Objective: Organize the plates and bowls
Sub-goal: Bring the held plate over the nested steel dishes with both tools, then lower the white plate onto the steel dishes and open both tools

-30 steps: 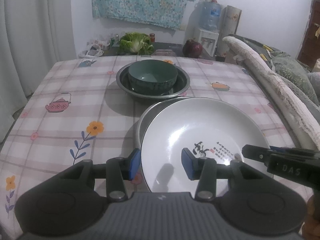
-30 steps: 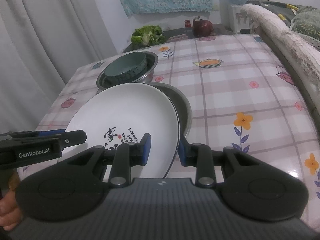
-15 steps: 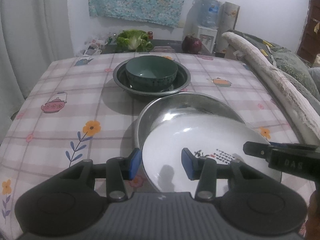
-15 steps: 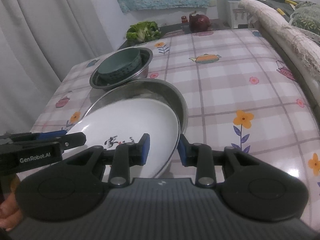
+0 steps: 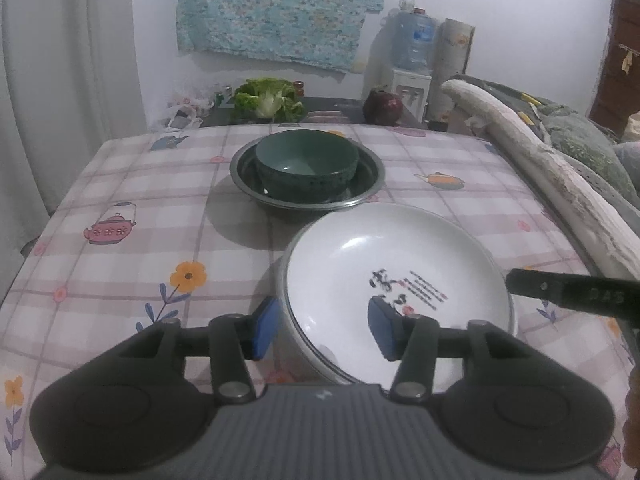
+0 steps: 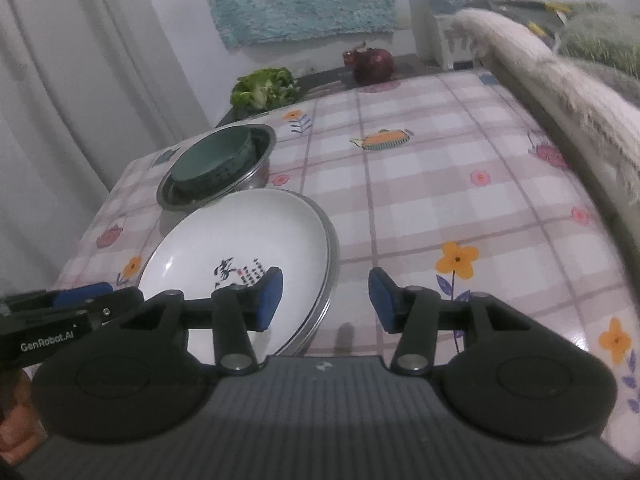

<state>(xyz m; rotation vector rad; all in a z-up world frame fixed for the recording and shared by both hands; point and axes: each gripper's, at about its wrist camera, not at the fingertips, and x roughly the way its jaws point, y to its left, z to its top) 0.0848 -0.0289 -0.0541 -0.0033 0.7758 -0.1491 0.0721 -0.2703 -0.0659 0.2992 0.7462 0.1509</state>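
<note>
A white plate (image 5: 396,280) (image 6: 240,248) with black writing lies flat inside a steel basin, whose rim (image 5: 281,280) (image 6: 333,260) shows around it. My left gripper (image 5: 324,332) straddles the plate's near left rim; its jaws are opening and the pads stand off the rim. My right gripper (image 6: 326,302) straddles the plate's right rim, jaws also opening, pads clear of it. Further back a dark green bowl (image 5: 306,168) (image 6: 212,160) sits in a second steel basin (image 5: 240,178) (image 6: 262,168).
The table has a checked floral cloth (image 5: 160,240). Behind it a dark side table holds lettuce (image 5: 268,100) and a dark red round vegetable (image 5: 382,108). A blanket-covered sofa (image 5: 540,168) runs along the right edge; curtains (image 5: 60,80) hang on the left.
The white plate went from tilted above the steel basin to lying flat inside it. Both grippers' jaws have widened off its rim.
</note>
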